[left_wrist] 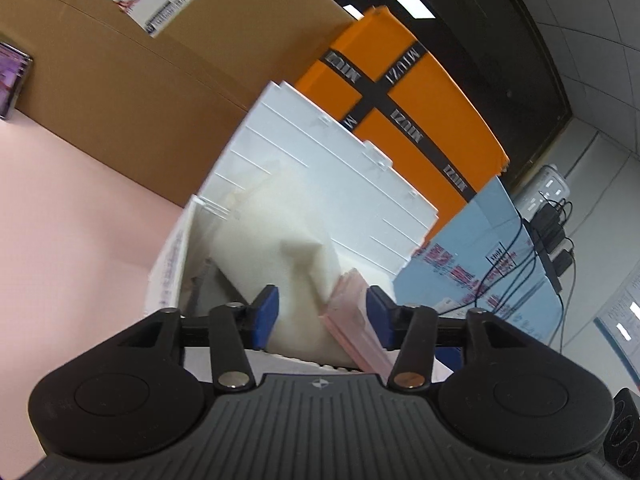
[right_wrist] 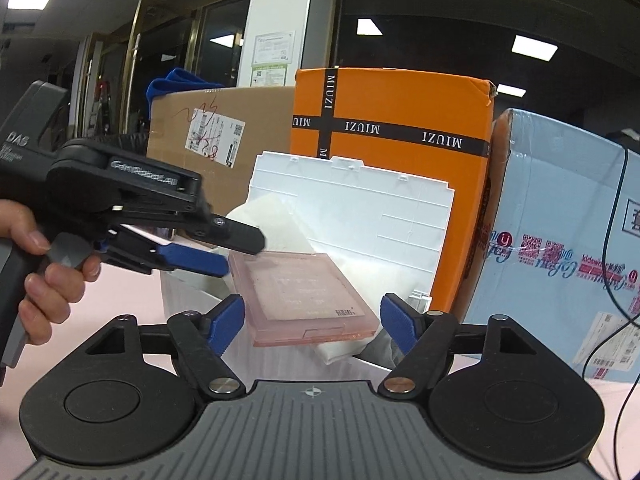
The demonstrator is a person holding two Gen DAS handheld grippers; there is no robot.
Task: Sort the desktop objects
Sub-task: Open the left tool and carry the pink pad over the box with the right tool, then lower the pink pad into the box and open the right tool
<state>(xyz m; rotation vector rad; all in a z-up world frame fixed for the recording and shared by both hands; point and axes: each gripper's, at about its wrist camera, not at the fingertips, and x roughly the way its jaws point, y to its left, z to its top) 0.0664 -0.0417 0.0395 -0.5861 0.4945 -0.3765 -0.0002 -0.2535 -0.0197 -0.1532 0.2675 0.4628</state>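
Observation:
A flat, translucent pink case (right_wrist: 304, 292) lies tilted on white packing (right_wrist: 276, 216) in an open white box whose lid (right_wrist: 360, 200) stands upright behind it. My left gripper (right_wrist: 240, 256), held by a hand (right_wrist: 40, 280), reaches in from the left to the case's far left corner. In the left wrist view the left gripper (left_wrist: 322, 316) is open, with the pink case (left_wrist: 352, 320) edge-on against its right pad and the white packing (left_wrist: 288, 248) filling the rest of the gap. My right gripper (right_wrist: 313, 318) stands open just in front of the case's near edge, touching nothing.
An orange MIUZI box (right_wrist: 400, 104) and a brown carton (right_wrist: 224, 128) stand behind the white box. A light blue box (right_wrist: 560, 220) stands to the right, with black cables (left_wrist: 540, 248) hanging over it. The tabletop (left_wrist: 60, 220) is pink.

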